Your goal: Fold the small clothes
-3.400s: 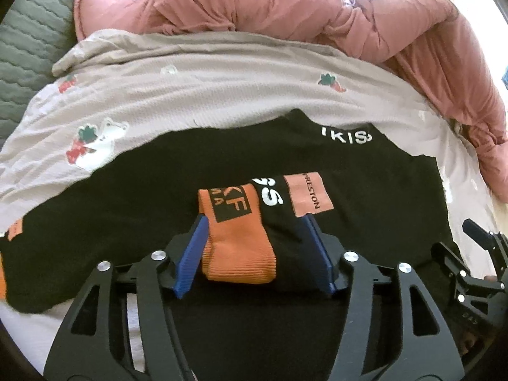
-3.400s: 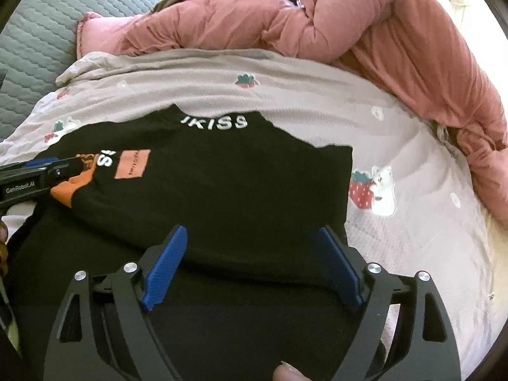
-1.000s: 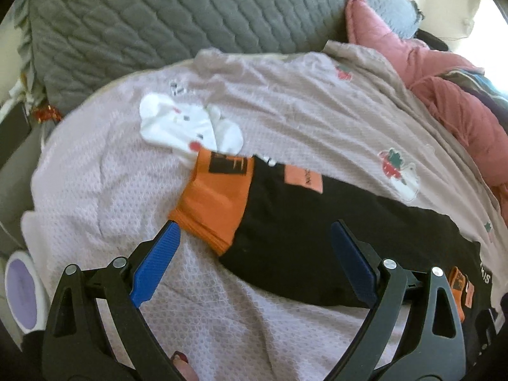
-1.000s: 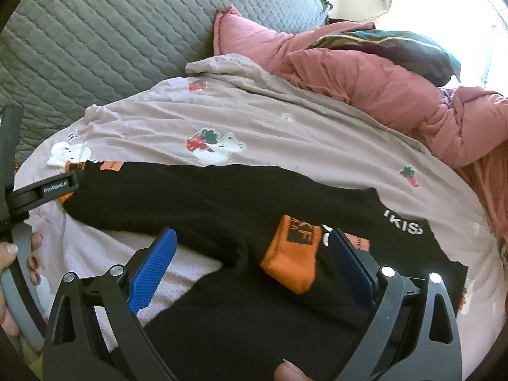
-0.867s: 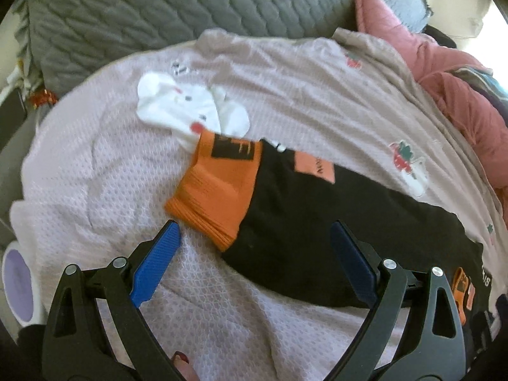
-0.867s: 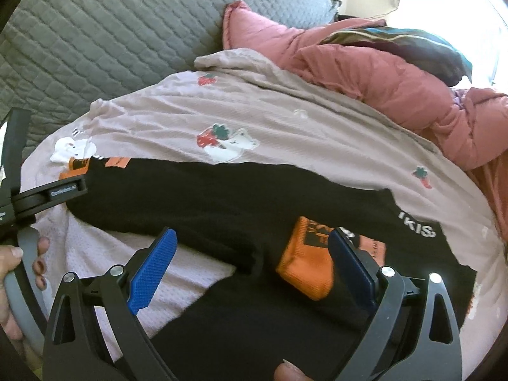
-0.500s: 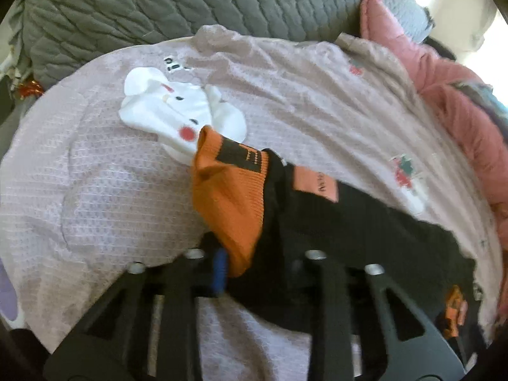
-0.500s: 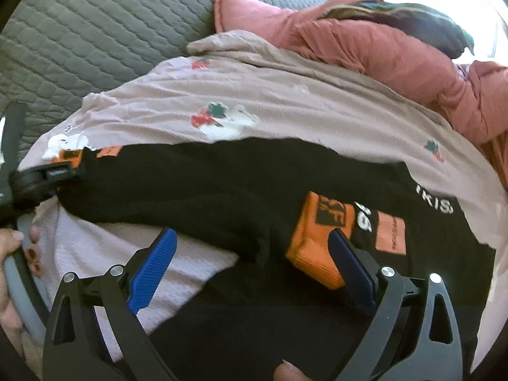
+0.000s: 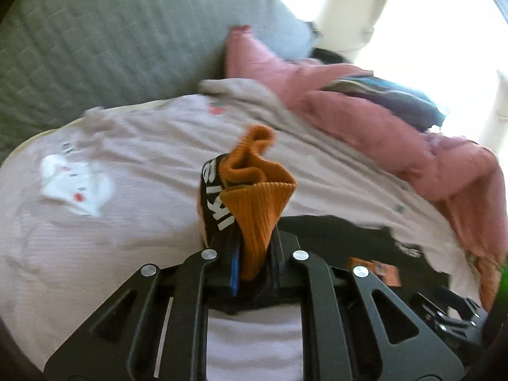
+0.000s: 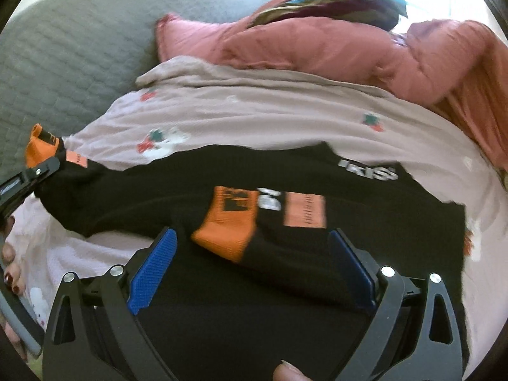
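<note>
Item: black sweatshirt (image 10: 285,285) with orange ribbed cuffs, spread on a bed, sleeve-folding stage. Nearest, left hand-held gripper (image 9: 252,273): jaws closing, pads already pressing on the left sleeve's orange cuff (image 9: 257,209), which stands bunched above the fingertips, white lettering on black showing beside it; the sleeve (image 10: 127,190) trails from that grip back to the garment body. Right hand-held gripper (image 10: 250,273): jaws wide, nothing between the pads, hovering just over the sweatshirt's middle, above the other cuff (image 10: 228,222), which lies already folded across the chest beside a pale orange patch (image 10: 304,209). Step in hand, as judged: first sleeve laid in, second sleeve gripped for its fold. Next move calls for carrying the held cuff across over the body to lie by its partner, keeping the sleeve flat and untwisted, with the free gripper placed to steady the cloth; the body fold is not yet done. Surface: bed sheet (image 10: 285,111), pale mauve, printed with strawberry-and-bear motifs, mildly creased; a small white printed garment (image 9: 76,184) lies apart to the left. Beyond: pink quilt (image 10: 349,47) heaped along the far edge, a dark striped textile on top of it; grey quilted headboard (image 9: 95,31) behind; bright window light at the far right, washed out.
</note>
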`<state>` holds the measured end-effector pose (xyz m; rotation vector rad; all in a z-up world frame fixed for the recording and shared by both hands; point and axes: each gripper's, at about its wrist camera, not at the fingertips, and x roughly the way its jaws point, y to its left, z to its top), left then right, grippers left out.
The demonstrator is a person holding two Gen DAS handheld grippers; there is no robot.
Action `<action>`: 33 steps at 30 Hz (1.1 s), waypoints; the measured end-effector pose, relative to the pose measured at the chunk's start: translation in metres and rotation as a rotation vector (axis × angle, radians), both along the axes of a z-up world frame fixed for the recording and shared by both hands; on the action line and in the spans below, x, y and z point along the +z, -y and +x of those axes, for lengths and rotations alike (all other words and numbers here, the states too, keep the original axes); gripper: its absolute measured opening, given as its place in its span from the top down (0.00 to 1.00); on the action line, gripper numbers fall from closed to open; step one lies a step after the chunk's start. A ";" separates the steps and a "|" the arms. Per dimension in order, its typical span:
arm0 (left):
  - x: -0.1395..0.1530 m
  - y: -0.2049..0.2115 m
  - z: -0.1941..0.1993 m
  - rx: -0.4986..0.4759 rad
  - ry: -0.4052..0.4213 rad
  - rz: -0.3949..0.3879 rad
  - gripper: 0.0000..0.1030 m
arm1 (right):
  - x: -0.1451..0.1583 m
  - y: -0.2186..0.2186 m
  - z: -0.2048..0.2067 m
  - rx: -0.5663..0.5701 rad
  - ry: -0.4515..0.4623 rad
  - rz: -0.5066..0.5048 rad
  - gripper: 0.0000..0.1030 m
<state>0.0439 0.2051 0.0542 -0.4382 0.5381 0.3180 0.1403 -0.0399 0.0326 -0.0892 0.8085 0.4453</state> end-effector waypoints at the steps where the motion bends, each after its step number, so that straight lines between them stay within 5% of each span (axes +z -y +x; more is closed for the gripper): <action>1: 0.002 0.005 0.003 -0.017 0.005 0.007 0.93 | 0.001 0.008 0.000 -0.014 -0.002 0.009 0.07; 24: -0.003 0.161 0.087 -0.430 -0.048 -0.027 0.93 | -0.001 0.156 -0.001 -0.283 -0.007 0.064 0.07; 30: -0.022 0.176 0.088 -0.542 -0.068 -0.059 0.63 | -0.014 0.159 -0.001 -0.298 -0.030 0.039 0.07; 33: -0.020 0.172 0.084 -0.558 -0.052 -0.077 0.57 | -0.017 0.152 0.000 -0.286 -0.039 0.034 0.07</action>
